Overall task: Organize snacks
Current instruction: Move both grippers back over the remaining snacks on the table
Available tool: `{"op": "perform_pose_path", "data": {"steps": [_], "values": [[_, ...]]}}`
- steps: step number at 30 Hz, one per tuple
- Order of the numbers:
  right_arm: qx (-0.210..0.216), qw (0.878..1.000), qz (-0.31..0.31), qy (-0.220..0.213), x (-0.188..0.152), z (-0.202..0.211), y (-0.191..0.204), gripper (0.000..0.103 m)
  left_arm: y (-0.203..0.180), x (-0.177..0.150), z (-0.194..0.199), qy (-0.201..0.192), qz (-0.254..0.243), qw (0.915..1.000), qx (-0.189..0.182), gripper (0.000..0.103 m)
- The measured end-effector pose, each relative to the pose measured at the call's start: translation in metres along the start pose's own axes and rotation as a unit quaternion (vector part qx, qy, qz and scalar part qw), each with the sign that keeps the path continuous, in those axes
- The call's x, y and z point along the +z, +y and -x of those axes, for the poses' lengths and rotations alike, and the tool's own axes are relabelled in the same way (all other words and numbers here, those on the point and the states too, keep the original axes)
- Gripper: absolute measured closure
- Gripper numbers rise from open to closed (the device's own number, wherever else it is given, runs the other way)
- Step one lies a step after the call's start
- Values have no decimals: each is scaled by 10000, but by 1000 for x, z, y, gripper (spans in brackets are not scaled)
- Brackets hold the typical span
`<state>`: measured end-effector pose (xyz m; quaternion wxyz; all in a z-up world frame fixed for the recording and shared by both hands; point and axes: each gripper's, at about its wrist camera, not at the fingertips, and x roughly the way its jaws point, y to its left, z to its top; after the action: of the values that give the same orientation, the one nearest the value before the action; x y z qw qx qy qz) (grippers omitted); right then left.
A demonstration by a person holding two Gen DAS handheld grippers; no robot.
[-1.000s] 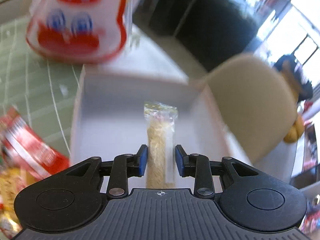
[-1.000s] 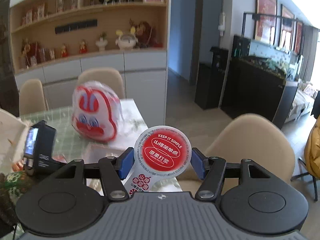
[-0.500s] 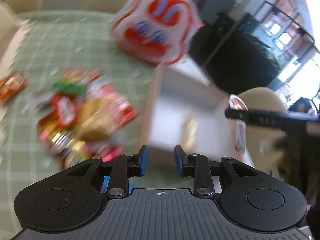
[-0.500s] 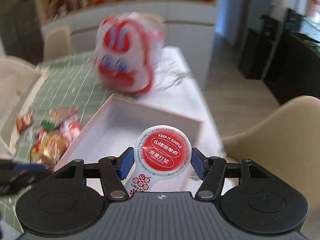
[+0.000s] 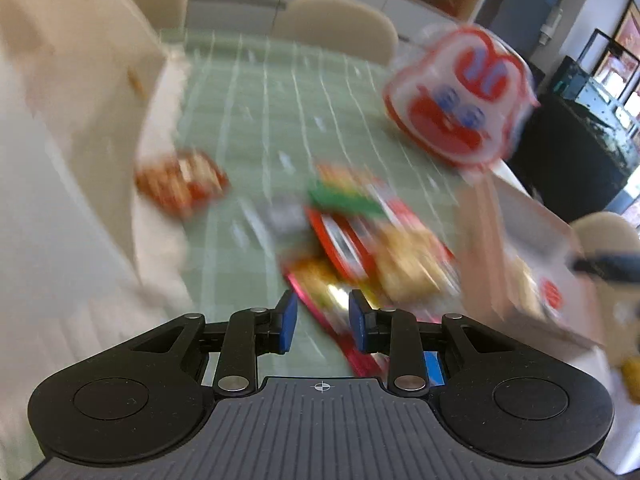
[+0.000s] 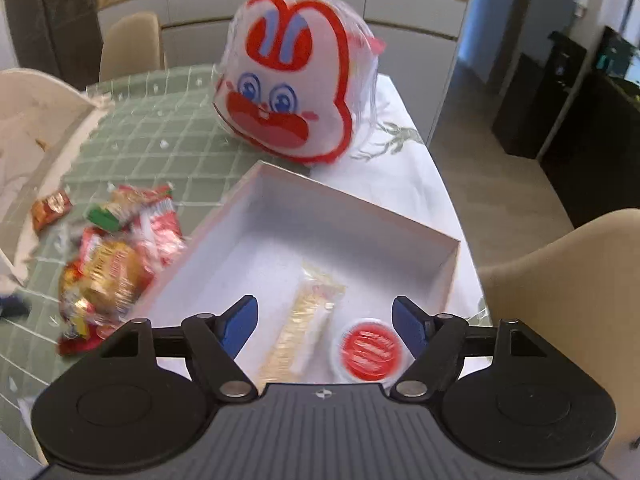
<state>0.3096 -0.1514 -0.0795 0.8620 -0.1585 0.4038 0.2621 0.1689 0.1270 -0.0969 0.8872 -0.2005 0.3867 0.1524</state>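
While tilted downward, right tongs agape

Tablecloth: pale green w/ white grid. Bunny bag on it: white, red outline, blue eyes. Beside the bag, box white inside, pinkish outside; cup lid red.

Beige chairs, grey cabinets

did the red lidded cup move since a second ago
Yes. The red lidded cup has dropped from between the right hand-held gripper jaws, which have just been opening, into the box beside the cracker pack.
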Motion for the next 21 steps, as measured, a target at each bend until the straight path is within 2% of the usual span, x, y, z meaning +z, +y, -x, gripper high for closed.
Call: {"op": "perform_pose_path", "data": {"steps": [2, 4, 7, 10, 12, 14, 18, 21], "values": [[136, 9998, -113, -101, -10, 12, 13, 28, 14, 33, -16, -172, -235, 9993, 237, 71], [210, 9996, -194, -60, -23, 18, 25, 28, 29, 61, -37, -166, -266, 9989, 362, 71], [263, 9993, -264, 91, -44, 24, 42, 28, 56, 96, -74, 121, -24, 9976, 683, 71], [236, 9993, -218, 216, -62, 30, 57, 28, 79, 108, -98, 330, 323, 9952, 865, 71], [252, 9996, -70, 136, -66, 35, 68, 28, 87, 104, -91, 417, 603, 9953, 632, 71], [370, 9992, 155, -18, -59, 37, 81, 28, 84, 91, -63, 263, 765, 9967, 110, 71], [940, 9928, 642, -374, -20, 22, 125, 28, 71, 43, -6, 91, 720, 9973, -80, 71], [1506, 9778, 1365, -500, 16, -5, 177, 25, 67, -5, 31, 159, 627, 9977, -176, 71]]}}
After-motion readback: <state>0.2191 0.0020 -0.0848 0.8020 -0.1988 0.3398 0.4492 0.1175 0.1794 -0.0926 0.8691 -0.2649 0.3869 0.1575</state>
